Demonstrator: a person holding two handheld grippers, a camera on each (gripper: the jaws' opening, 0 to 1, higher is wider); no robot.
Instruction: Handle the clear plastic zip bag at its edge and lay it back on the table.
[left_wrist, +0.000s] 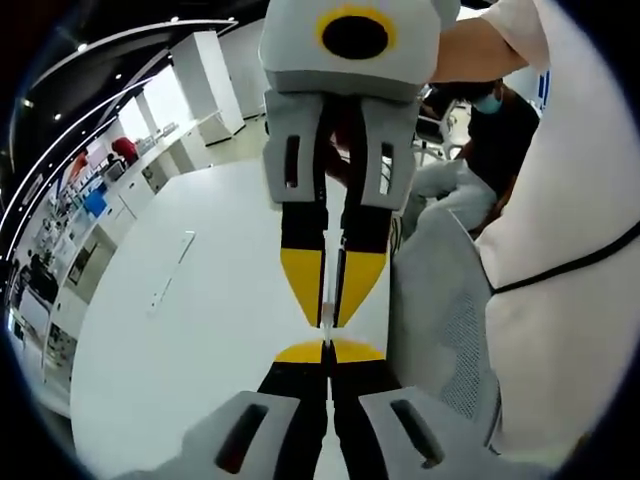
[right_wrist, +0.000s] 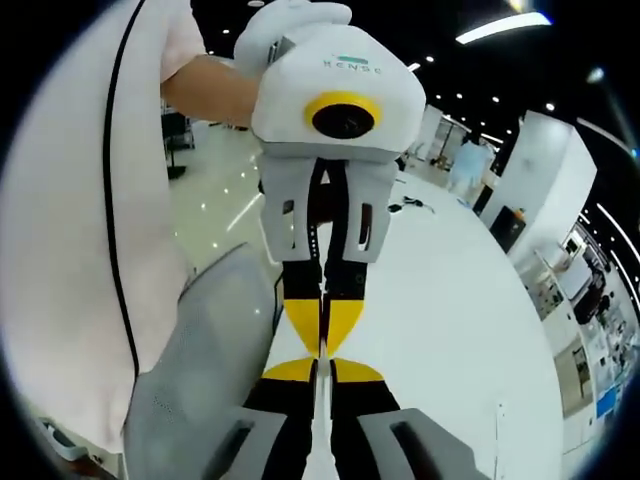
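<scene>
The bag (left_wrist: 328, 290) hangs edge-on between the facing grippers: left gripper (left_wrist: 328, 352) and right gripper (right_wrist: 322, 370) both pinch its thin edge above the white table (left_wrist: 200, 330).

Both grey-bodied, yellow-tipped tools meet tip to tip, left tool (left_wrist: 327, 352) w/ jaws pressed together, right tool (left_wrist: 333, 300) facing it w/ jaws nearly closed, bare forearm (left_wrist: 480, 48) behind it, tips aligned nose to nose.
</scene>
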